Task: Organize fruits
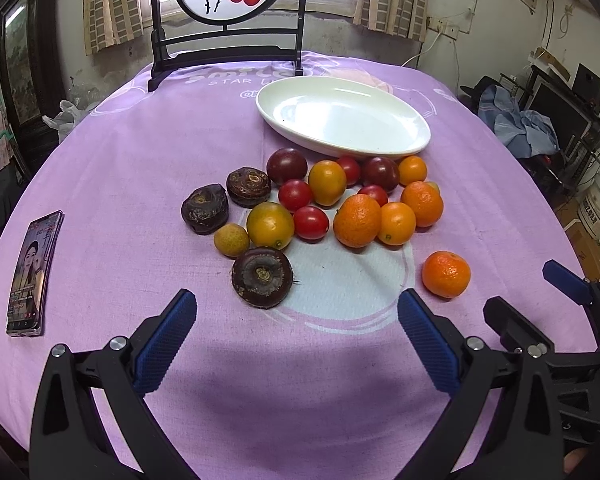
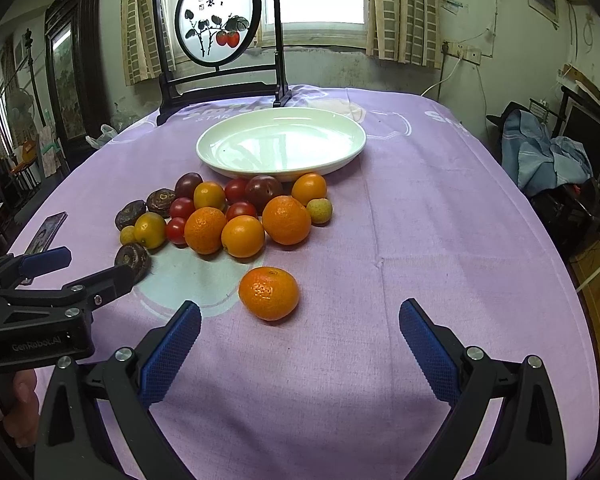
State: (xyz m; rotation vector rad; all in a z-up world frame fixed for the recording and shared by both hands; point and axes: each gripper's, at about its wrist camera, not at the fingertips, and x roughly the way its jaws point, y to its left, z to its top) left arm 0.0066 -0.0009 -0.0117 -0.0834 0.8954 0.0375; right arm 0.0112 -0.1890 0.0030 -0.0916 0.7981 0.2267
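I am holding both claws low over the bench (image 2: 440, 220), on the near side of the fruit pile (image 2: 228, 216), and nothing is gripped yet. The right claw (image 2: 300, 320) is standing wide open, and the left claw (image 1: 296, 312) is wide open too.

The plate (image 2: 332, 160) is lying empty just behind the pile, almost touching the rear fruits. One mandarin (image 2: 269, 293) is sitting alone, apart from the pile on its near side, straight ahead of the right claw and a little left of its centre. A dark chestnut (image 1: 262, 277) is lying at the pile's near edge, in front of the left claw.

I am judging the lone mandarin to be the best first pick, because no neighbour is crowding it. To do it well, I am planning to shift the right claw slightly left so the fruit sits midway between the fingers, then descend until the pads meet its widest part. It is round and will probably roll, so I am intending to close slowly and gently. The left claw should be waiting clear.
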